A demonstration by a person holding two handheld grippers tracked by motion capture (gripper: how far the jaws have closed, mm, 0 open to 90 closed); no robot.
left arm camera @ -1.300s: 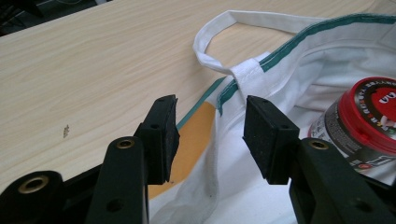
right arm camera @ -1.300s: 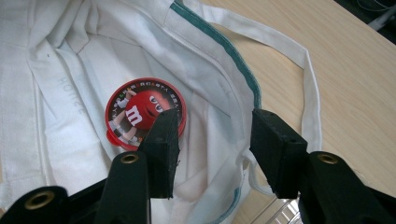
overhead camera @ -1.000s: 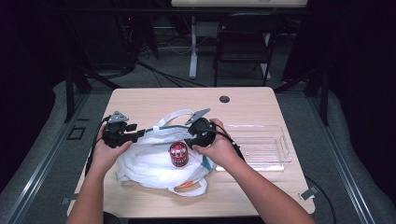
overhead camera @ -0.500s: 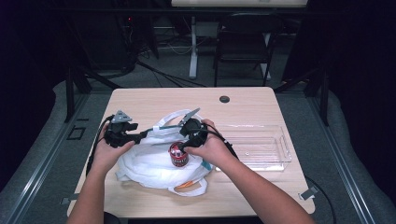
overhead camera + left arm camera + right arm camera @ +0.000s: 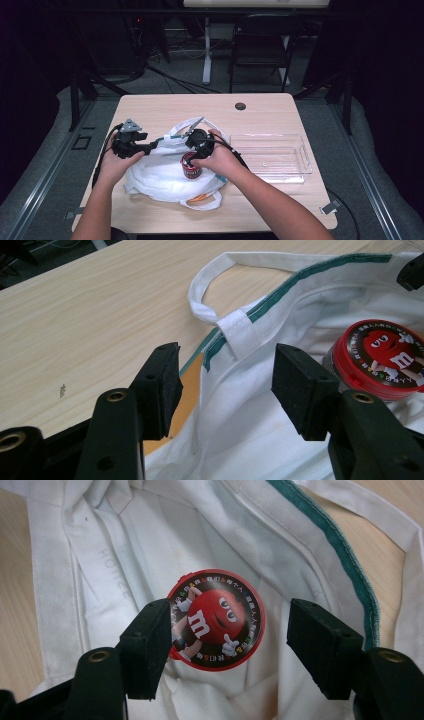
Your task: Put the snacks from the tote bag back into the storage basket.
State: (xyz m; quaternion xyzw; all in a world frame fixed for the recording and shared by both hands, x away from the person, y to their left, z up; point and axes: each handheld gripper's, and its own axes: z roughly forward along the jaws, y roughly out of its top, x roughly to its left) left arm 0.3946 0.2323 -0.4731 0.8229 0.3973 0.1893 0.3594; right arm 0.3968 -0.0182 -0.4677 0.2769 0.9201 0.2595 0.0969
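Near the middle of the tabletop (image 5: 165,107) lies a white cloth bag (image 5: 160,177), and a round red-lidded candy jar (image 5: 216,620) stands upright in its open mouth. The right gripper (image 5: 225,647) hovers above the lid, its jaws having just been opening and now wide apart astride it, not touching. The left gripper (image 5: 225,385) has also just spread its jaws, apart beside the bag's green-edged hem. I judge the jar rigid, fairly light, smooth-sided; grip across the lid's rim. The bag is limp.
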